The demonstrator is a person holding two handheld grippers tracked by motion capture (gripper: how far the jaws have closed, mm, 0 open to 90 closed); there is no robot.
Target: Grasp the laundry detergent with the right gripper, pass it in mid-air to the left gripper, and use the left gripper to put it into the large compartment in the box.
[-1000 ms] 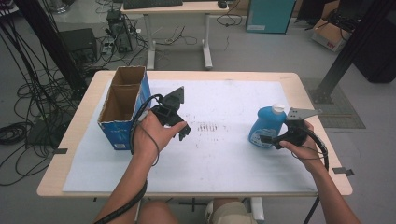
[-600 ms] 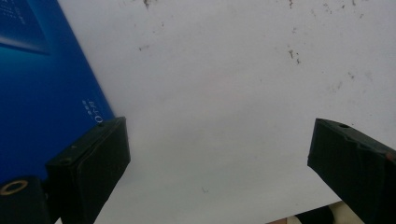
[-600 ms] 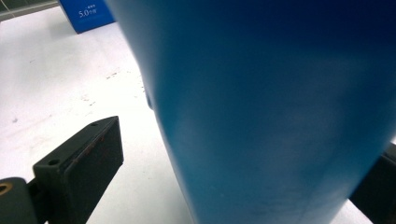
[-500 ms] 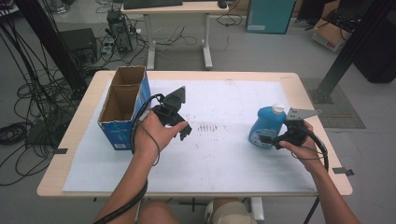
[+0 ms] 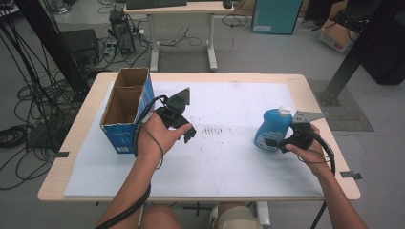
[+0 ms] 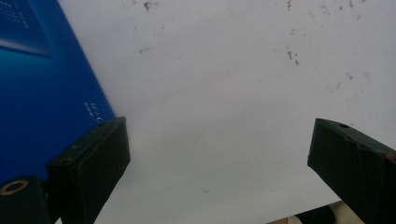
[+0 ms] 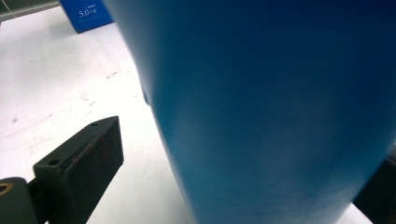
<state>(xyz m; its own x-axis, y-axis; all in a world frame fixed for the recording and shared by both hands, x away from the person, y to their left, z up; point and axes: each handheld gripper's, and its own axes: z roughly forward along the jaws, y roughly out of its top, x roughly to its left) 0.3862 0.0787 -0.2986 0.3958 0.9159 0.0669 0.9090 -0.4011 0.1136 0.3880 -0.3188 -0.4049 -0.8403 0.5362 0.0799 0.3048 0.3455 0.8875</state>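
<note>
A blue bottle [image 5: 270, 128] with a white cap stands upright on the right of the white sheet [image 5: 224, 157]. My right gripper [image 5: 274, 142] is at its base, open. In the right gripper view the bottle [image 7: 261, 93] stands between the jaws, with a gap showing beside the left pad [image 7: 88, 163]. An open blue cardboard box [image 5: 125, 109] stands at the table's left. My left gripper [image 5: 187, 133] hangs just right of it, over the sheet. It is open [image 6: 219, 140] with nothing between its jaws, and the box wall [image 6: 42, 79] is at its left.
The wooden table [image 5: 71, 138] has a white sheet over most of it, with dark smudges [image 5: 212, 130] in the middle. Beyond the far edge are a desk [image 5: 181, 9], cables and a black post [image 5: 353, 52] on the floor.
</note>
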